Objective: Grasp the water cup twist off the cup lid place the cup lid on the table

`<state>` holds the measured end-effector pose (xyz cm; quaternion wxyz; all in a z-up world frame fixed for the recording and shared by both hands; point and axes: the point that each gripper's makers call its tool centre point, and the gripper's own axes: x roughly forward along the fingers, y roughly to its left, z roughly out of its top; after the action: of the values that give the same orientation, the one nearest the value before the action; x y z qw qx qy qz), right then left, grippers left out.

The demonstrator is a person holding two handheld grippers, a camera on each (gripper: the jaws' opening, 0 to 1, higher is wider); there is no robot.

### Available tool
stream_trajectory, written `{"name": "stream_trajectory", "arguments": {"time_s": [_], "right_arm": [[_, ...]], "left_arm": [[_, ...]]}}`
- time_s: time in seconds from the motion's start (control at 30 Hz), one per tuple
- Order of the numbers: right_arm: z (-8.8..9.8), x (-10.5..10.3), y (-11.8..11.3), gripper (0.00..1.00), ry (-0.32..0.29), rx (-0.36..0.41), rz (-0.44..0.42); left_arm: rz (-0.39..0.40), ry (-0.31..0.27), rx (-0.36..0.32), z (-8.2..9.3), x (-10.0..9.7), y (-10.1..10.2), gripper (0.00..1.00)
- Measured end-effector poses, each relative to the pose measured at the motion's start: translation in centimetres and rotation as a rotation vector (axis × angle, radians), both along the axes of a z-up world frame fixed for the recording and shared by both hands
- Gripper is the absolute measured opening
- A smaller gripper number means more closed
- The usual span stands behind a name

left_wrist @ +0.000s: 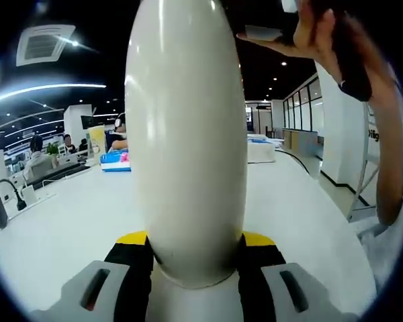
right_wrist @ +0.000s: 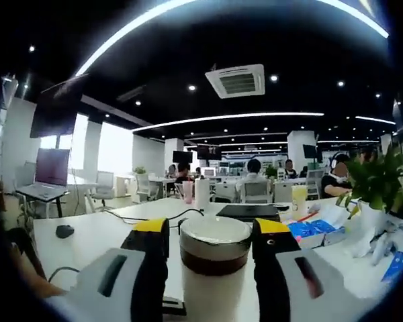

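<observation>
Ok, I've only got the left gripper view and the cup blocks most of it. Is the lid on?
Observer: Yes. In the right gripper view the lid sits on the cup.
Operator: And the other gripper?
Observer: The right gripper has one jaw on each side of the lid. I can't tell if they touch it.
Operator: Anything behind it?
Observer: On the table, a mouse to the left and a plant to the right.
</observation>
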<state>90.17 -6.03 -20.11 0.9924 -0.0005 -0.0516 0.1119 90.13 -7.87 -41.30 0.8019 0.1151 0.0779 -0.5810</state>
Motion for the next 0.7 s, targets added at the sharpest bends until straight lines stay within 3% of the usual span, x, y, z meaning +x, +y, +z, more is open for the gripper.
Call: {"name": "stream_trajectory", "arguments": {"time_s": [0.37,0.7], "right_arm": [[-0.3,0.2,-0.1,0.46,0.015,0.002,0.044],[-0.5,0.3,1.1,0.45,0.021,-0.072,0.253]], "left_arm": [[0.000,0.001,0.000,0.0,0.2,0.0,0.51],[0.000,0.005,-0.002,0.0,-0.1,-0.1,0.51]]}}
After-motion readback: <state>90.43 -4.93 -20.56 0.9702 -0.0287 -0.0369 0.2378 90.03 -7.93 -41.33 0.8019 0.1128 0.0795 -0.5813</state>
